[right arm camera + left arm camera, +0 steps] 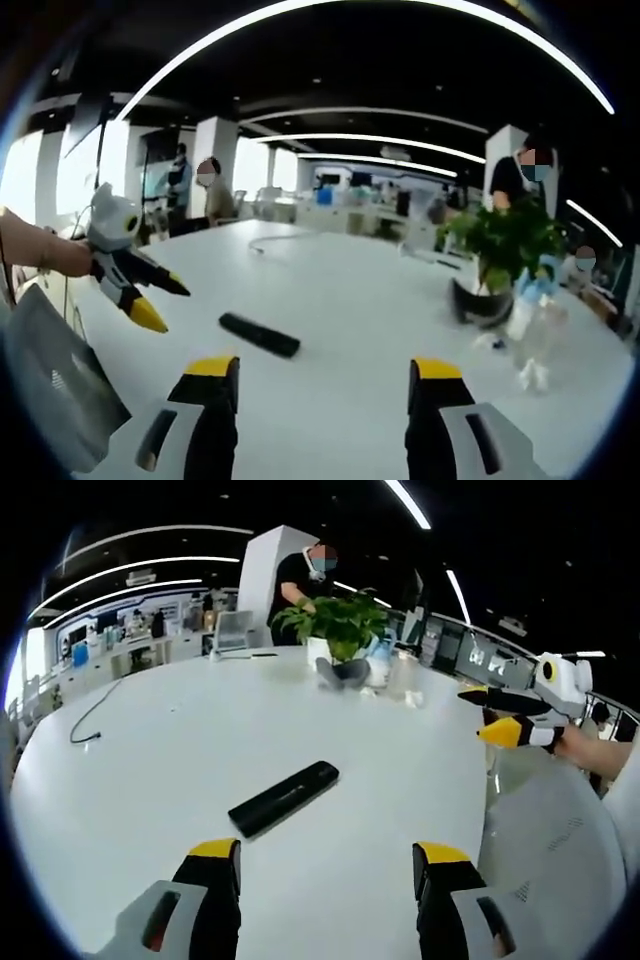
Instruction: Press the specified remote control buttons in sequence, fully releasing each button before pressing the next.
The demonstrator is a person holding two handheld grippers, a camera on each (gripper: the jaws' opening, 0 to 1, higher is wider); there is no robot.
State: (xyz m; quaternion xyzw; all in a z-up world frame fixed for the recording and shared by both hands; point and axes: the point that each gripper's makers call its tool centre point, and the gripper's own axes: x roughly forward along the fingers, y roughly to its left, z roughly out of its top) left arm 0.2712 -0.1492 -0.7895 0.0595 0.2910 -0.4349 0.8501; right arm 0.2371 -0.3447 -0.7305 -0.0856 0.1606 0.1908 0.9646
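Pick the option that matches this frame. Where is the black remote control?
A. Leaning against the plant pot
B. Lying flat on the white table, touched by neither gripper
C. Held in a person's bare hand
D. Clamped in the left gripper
B: the remote control lies flat on the white table, ahead of the open left gripper and apart from the open right gripper.

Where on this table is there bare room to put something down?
The table is bare between the remote and the cable, and between the remote and the potted plant. It is crowded around the plant, where bottles and clear items stand close together.
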